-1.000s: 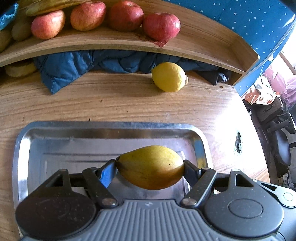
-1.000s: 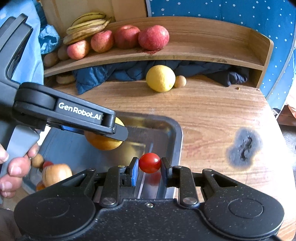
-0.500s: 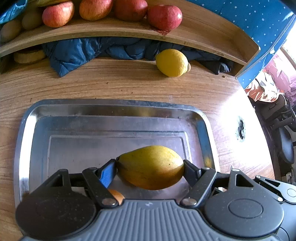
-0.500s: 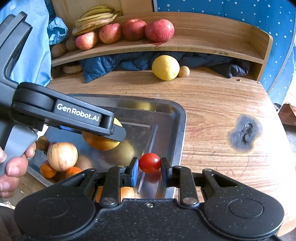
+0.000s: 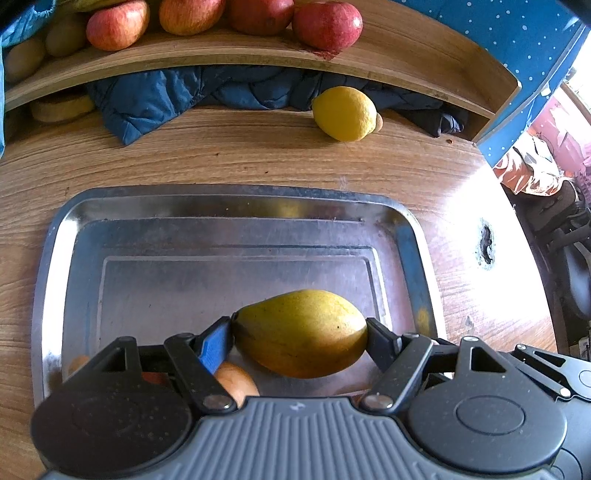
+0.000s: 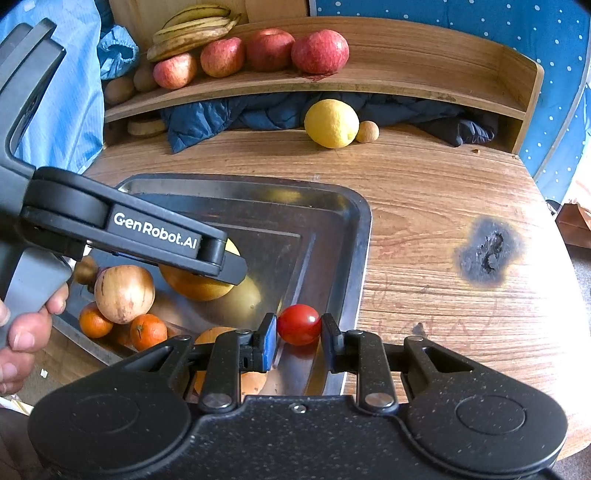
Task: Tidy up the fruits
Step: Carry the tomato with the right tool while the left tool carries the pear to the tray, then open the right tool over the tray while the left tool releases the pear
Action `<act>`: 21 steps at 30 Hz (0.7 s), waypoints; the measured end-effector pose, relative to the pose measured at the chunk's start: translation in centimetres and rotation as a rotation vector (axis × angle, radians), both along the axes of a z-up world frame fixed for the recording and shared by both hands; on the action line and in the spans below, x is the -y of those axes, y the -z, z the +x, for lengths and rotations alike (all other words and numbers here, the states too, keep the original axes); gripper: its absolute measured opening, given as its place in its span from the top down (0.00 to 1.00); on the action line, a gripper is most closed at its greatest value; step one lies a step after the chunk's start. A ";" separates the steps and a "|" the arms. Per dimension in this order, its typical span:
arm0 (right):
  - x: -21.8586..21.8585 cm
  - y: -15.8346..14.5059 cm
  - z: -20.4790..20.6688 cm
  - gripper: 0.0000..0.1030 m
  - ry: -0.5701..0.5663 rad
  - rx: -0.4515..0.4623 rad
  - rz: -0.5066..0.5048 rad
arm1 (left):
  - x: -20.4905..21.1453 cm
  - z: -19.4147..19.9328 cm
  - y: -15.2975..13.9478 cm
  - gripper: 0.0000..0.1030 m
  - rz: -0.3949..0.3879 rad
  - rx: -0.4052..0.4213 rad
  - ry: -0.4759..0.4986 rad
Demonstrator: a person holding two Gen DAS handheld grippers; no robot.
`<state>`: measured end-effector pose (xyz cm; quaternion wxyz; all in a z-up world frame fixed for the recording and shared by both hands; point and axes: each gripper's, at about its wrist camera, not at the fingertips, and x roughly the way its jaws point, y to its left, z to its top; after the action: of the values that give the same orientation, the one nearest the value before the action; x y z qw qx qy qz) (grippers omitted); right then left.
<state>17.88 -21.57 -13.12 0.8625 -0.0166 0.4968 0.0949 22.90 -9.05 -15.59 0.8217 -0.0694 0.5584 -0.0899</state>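
Left gripper is clamped on a yellow mango, pads on both ends, held over the near part of the steel tray. Right gripper pinches a red cherry tomato over the tray's right rim.

View differences:
- Right wrist view shows the left gripper from the side, "GenRobot.AI" lettering on it, and the person's hand on its grey handle at the left edge. Left view shows none of that.
- Right view shows the fruit pile in the tray's near-left part: a pale round fruit, two oranges beside it. Left view only gets slivers of these behind the fingers.
- Right view has the bananas on the shelf and a small tan round fruit touching the lemon. In the left view the bananas are cut off at the top edge, and the tan fruit is a sliver behind the lemon.

Surface/room: wood-grain table with a dark burn mark right of the tray. A curved wooden shelf at the far edge carries a row of red apples. A blue quilted cloth is stuffed under it, the lemon just in front. Blue dotted fabric behind, a light blue garment far left.

Hard to make out: brownish items at the shelf's left end, a flat tan thing under the shelf, an orange fruit partly hidden under the right gripper body. The right edge of the left view is blown out by daylight.
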 end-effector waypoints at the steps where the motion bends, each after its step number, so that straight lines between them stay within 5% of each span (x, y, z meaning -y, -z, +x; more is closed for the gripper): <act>1: 0.0 0.0 0.0 0.74 0.000 0.000 0.000 | 0.0 0.0 0.0 0.23 0.001 0.000 0.000; 21: 0.4 -0.8 -1.1 0.71 -0.004 0.019 -0.008 | 0.2 -1.1 -0.8 0.22 0.047 0.017 -0.013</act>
<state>16.83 -21.96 -12.32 0.8670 -0.0217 0.4888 0.0943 21.84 -9.23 -14.76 0.8284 -0.0528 0.5530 -0.0717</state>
